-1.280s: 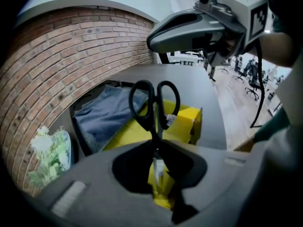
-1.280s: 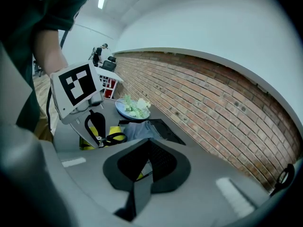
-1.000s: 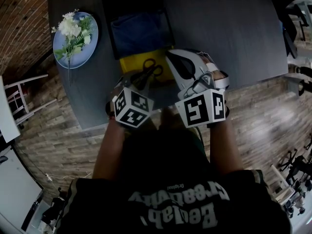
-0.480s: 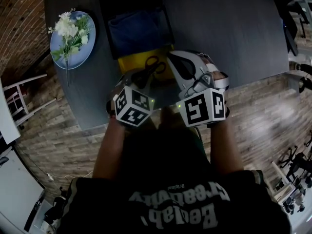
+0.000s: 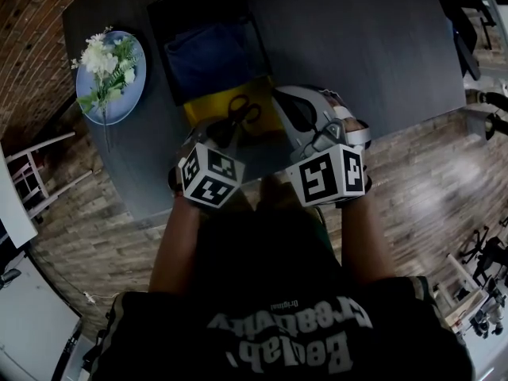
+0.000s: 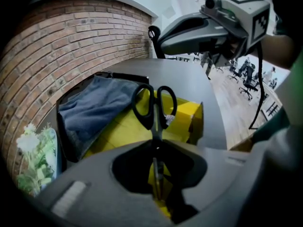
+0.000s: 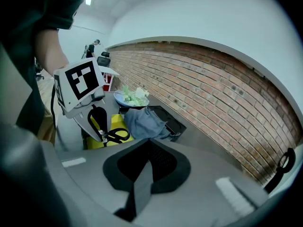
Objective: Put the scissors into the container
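- Left gripper [image 6: 157, 171] is clamped on the scissors [image 6: 155, 125] by the blades. The black handle loops poke out ahead of its jaws.
- Scissors hang over the yellow container [image 6: 191, 115], handles toward it, and don't look set down yet.
- They're probably stiff metal and fairly light. The thin, slick blades could swivel or slide in the pads, so a hold close to the pivot seems safest.
- Right gripper [image 7: 142, 183] has its jaws pressed together on nothing. It sits beside the left one, clear of the scissors.
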Tool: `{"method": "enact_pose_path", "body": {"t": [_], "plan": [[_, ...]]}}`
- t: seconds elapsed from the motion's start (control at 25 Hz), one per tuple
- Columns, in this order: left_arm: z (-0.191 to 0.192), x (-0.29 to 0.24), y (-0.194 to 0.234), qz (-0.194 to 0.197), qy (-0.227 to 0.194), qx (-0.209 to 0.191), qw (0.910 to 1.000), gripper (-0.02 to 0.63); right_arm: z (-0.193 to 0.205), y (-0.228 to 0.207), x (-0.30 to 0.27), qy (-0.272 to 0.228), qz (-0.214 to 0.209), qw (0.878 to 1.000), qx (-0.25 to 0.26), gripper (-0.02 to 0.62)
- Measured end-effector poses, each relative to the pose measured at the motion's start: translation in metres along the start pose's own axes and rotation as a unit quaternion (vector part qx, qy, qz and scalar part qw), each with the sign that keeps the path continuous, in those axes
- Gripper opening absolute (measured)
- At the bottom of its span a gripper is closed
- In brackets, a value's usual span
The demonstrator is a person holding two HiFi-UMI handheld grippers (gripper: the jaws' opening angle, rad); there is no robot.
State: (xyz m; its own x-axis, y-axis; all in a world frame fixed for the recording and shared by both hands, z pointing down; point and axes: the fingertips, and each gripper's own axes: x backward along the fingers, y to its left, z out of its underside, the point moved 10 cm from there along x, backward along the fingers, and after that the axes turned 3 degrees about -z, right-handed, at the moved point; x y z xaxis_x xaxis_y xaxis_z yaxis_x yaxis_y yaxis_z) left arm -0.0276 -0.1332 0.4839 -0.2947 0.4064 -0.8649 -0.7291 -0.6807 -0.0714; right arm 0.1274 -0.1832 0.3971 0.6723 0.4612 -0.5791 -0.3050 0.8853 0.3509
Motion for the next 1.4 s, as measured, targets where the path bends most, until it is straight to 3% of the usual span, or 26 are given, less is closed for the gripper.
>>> {"method": "enact_pose_path", "body": {"t": [0.4,1.4], "plan": [[-0.011,-0.002,0.006,-0.009,0.013,-0.030,0.9994,0.060,0.000,-0.002,0.005,0.002,0.012,1.000,-0.009,0.006],[-0.014,-0.018,0.006,-0.006,0.060,-0.051,0.9969,0.066,0.007,-0.002,0.006,0.005,0.018,1.000,-0.019,0.006]]}}
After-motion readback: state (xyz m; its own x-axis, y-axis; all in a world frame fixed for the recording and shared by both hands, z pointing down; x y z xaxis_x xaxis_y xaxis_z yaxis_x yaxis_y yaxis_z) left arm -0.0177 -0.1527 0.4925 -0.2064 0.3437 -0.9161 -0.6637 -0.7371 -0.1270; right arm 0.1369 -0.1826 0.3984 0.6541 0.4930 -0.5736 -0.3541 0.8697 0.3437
